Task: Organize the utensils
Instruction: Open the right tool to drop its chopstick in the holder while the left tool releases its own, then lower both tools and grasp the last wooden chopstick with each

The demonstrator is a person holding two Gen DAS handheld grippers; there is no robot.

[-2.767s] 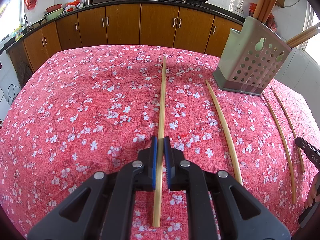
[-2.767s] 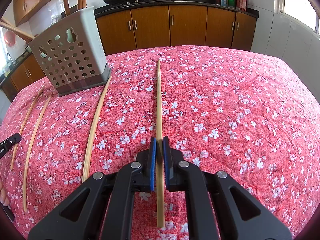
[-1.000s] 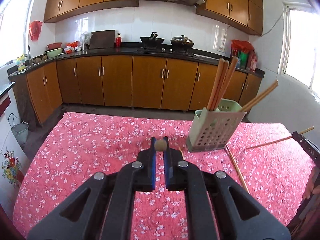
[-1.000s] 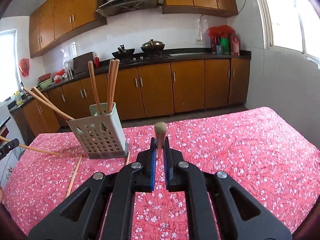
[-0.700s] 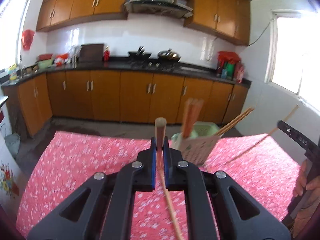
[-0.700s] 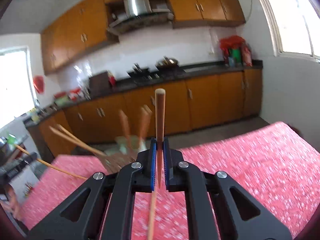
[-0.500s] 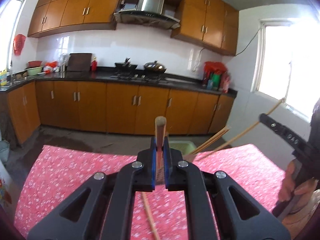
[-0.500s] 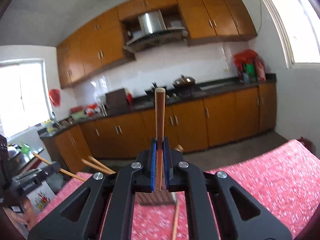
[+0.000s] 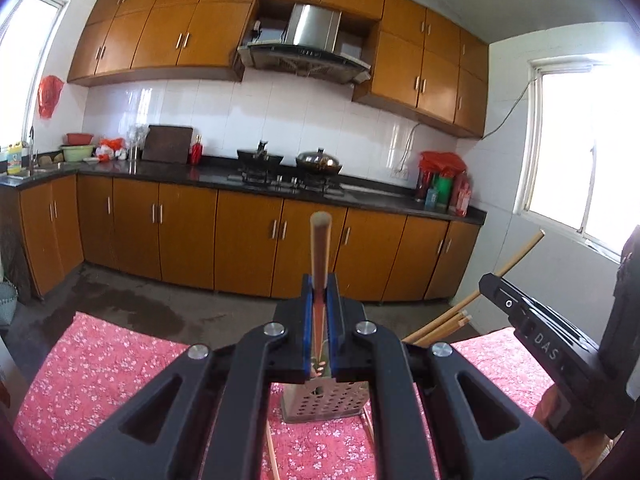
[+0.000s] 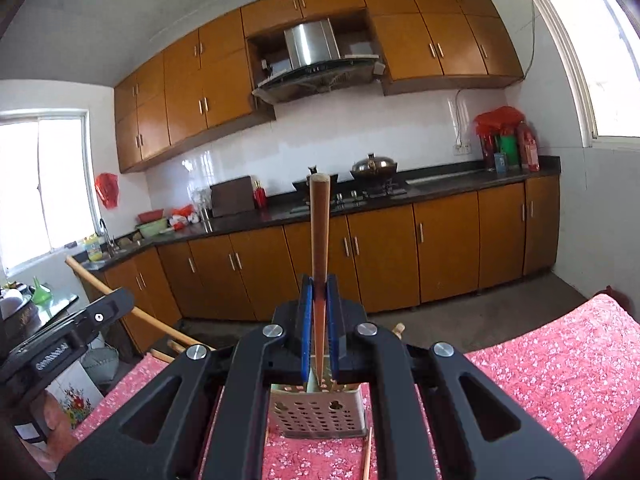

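Observation:
My left gripper (image 9: 320,312) is shut on a wooden chopstick (image 9: 320,256) that stands nearly upright between its blue pads, its lower end over the perforated grey utensil holder (image 9: 324,400). My right gripper (image 10: 319,312) is shut on a second chopstick (image 10: 320,236), also upright, its tip at the holder's open top (image 10: 318,412). Each gripper shows at the edge of the other's view: the right one (image 9: 536,332), the left one (image 10: 68,340). Several chopsticks (image 9: 444,326) lean out of the holder.
The holder stands on a table with a red floral cloth (image 9: 100,368). Loose chopsticks lie on the cloth beside the holder (image 9: 271,452) (image 10: 367,456). Kitchen cabinets (image 9: 248,240) and a counter with a stove (image 10: 360,196) run behind the table.
Both grippers lifted their chopsticks off the cloth, tipped them from lying flat to upright, and moved in over the utensil holder, which now sits right below the fingers.

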